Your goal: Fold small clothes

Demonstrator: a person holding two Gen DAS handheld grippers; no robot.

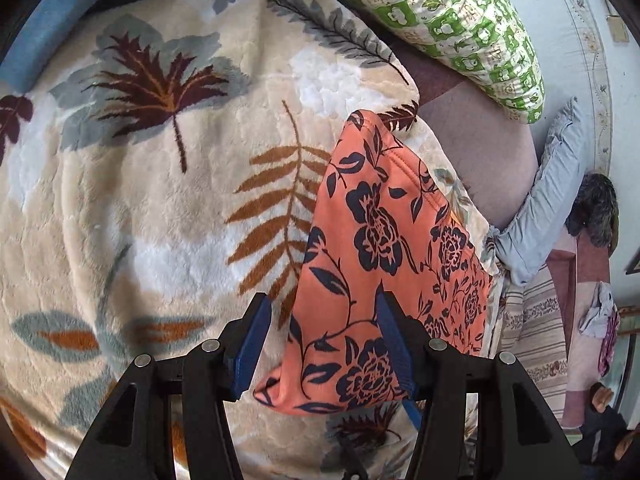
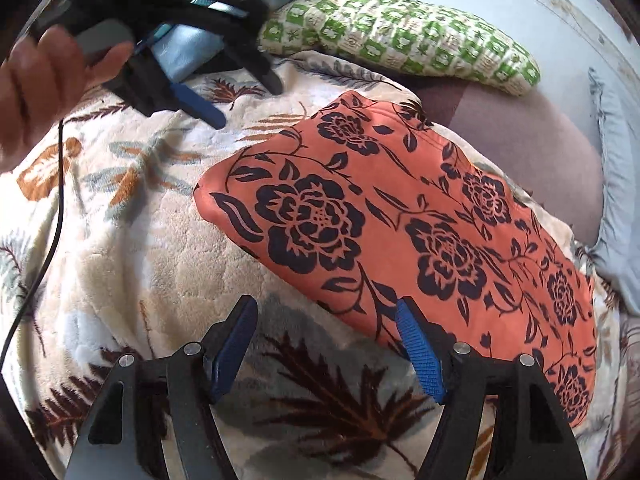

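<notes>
An orange garment with dark navy flowers (image 1: 372, 264) lies folded flat on a cream leaf-patterned blanket (image 1: 160, 200). It also shows in the right wrist view (image 2: 420, 232). My left gripper (image 1: 322, 308) is open and empty, hovering above the garment's near end. It appears in the right wrist view (image 2: 240, 100) at the upper left, held by a hand, open, above the blanket beside the garment. My right gripper (image 2: 326, 312) is open and empty, just above the garment's near edge.
A green-and-white patterned pillow (image 2: 400, 36) lies at the back. A grey-blue pillow (image 1: 552, 200) lies to the right, on a mauve sheet (image 2: 520, 136). A thin black cable (image 2: 56, 216) hangs over the blanket at the left. Clothes and furniture stand beyond the bed (image 1: 600, 320).
</notes>
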